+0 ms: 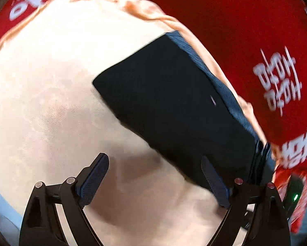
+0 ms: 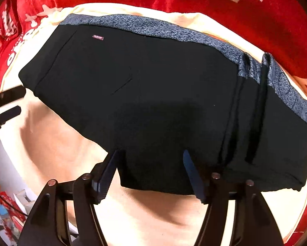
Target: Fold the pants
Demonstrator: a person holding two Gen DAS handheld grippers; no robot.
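Pants: the black pants (image 2: 153, 102) lie as a compact folded bundle on the cream cloth (image 2: 57, 149), with a blue-grey patterned lining showing along the far edge.
Long axis: in the right wrist view the bundle runs left to right, across the line of the fingers.
Right gripper: the right gripper (image 2: 152, 172) has its jaws spread apart and holds nothing; its fingertips stand over the near edge of the bundle, but I cannot tell if they touch the fabric.
Left gripper: the left gripper (image 1: 155, 176) is also wide open and empty; the bundle lies ahead and to its right, one finger just beside the near corner.
Nearer arm: I judge that the right one is nearer, being straight in front of the bundle's middle.
Progress: the folding looks nearly finished or finished.
Surface: the cream cloth is smooth, with soft wrinkles at its far edge.
Room: a red blanket (image 1: 245, 30) with white letters lies beyond the far edge of the cloth; small clutter at the lower left of the right wrist view is too unclear to name.
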